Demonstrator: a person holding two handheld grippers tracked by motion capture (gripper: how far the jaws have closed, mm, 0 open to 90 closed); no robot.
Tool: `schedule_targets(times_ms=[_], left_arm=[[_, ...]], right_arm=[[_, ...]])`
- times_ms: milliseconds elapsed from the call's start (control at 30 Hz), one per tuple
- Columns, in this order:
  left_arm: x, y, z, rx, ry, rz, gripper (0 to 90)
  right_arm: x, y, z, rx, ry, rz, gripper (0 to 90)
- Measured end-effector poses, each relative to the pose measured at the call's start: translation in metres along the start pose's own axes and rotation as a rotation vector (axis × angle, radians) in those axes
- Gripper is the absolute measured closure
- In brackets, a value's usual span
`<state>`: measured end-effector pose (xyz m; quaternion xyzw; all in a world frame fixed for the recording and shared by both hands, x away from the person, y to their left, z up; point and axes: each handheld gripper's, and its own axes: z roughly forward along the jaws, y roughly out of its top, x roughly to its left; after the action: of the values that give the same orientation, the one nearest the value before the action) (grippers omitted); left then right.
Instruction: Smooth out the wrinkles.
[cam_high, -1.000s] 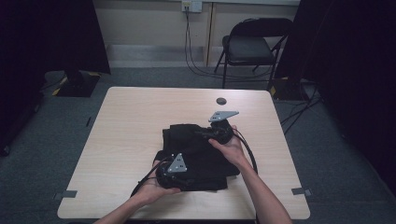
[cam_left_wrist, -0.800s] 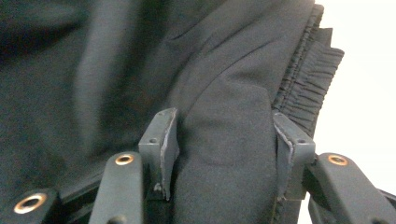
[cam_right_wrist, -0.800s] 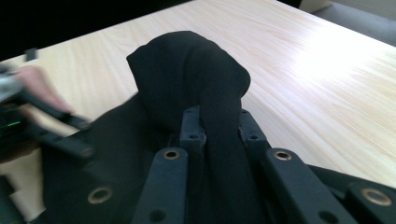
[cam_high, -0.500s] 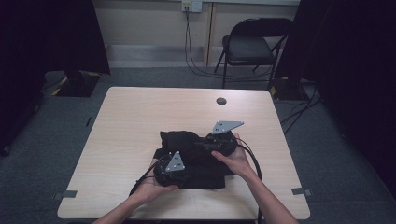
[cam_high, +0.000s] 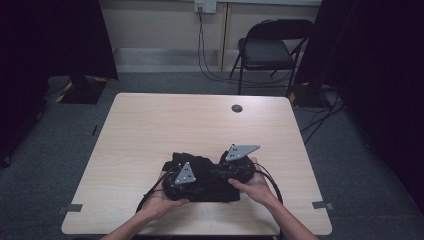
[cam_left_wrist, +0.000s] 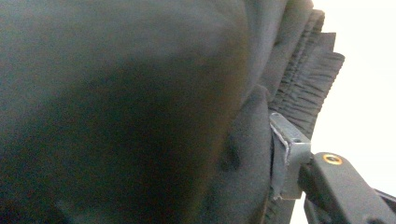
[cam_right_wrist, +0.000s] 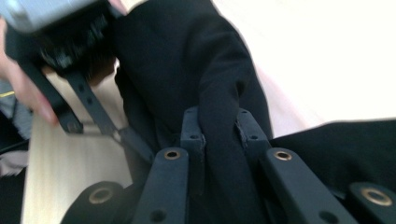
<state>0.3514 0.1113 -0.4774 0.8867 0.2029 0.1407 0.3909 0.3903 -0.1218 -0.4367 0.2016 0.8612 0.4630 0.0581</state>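
Black garment (cam_high: 207, 175) bunched on table (cam_high: 150, 130), pinched by right tool (cam_right_wrist: 218, 130); left tool (cam_left_wrist: 280, 154) clamps its fold

Right gripper (cam_high: 235, 172), pinching a fold of the black garment (cam_high: 207, 175), travelled from the far part of the cloth toward the table's (cam_high: 150, 125) near edge, ending just beside the left gripper (cam_high: 175, 182). Garment bunched from a broad spread into a compact heap. Left gripper's jaws closed further, cloth between them.
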Motion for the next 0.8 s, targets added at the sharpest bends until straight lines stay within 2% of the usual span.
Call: schedule_targets(times_ms=[100,133,167,200,300,367,433,500,567,600,700,800], left_arm=[[-0.004,0.0,-0.001,0.012,0.013,0.015,50.3],[-0.006,0.0,0.0,0.015,0.028,0.04,50.9],[-0.004,0.0,0.001,0.018,0.028,0.045,51.5],[-0.004,0.0,0.002,0.011,0.031,0.035,52.1],[-0.001,0.0,0.005,0.006,0.038,0.044,52.8],[0.002,-0.001,0.007,-0.002,0.038,0.049,53.0],[0.005,-0.001,0.009,-0.006,0.043,0.039,52.8],[0.007,-0.001,0.008,-0.01,0.04,0.033,52.2],[0.008,-0.001,0.008,-0.016,0.037,0.022,50.9],[0.007,0.001,0.003,-0.015,0.052,0.012,49.7],[0.007,0.003,-0.012,-0.021,0.057,-0.016,48.6],[0.009,0.004,-0.029,-0.071,0.032,-0.061,50.4]], right_arm=[[0.005,-0.007,0.002,0.019,0.006,-0.004,76.7],[0.008,-0.009,0.002,0.023,-0.007,-0.011,76.6],[0.009,-0.01,0.003,0.029,-0.006,-0.014,76.5],[0.011,-0.012,0.004,0.042,-0.003,-0.014,76.5],[0.014,-0.019,0.01,0.067,0.002,-0.007,76.4],[0.017,-0.024,0.015,0.083,-0.015,-0.011,76.5],[0.019,-0.027,0.019,0.099,-0.058,-0.037,76.5],[0.015,-0.029,0.021,0.093,-0.088,-0.03,76.6],[0.012,-0.031,0.022,0.093,-0.097,-0.031,76.7],[0.007,-0.033,0.024,0.086,-0.122,-0.018,76.8],[0.003,-0.034,0.025,0.084,-0.147,-0.013,76.8],[0.004,-0.035,0.025,0.076,-0.151,-0.002,76.4]])
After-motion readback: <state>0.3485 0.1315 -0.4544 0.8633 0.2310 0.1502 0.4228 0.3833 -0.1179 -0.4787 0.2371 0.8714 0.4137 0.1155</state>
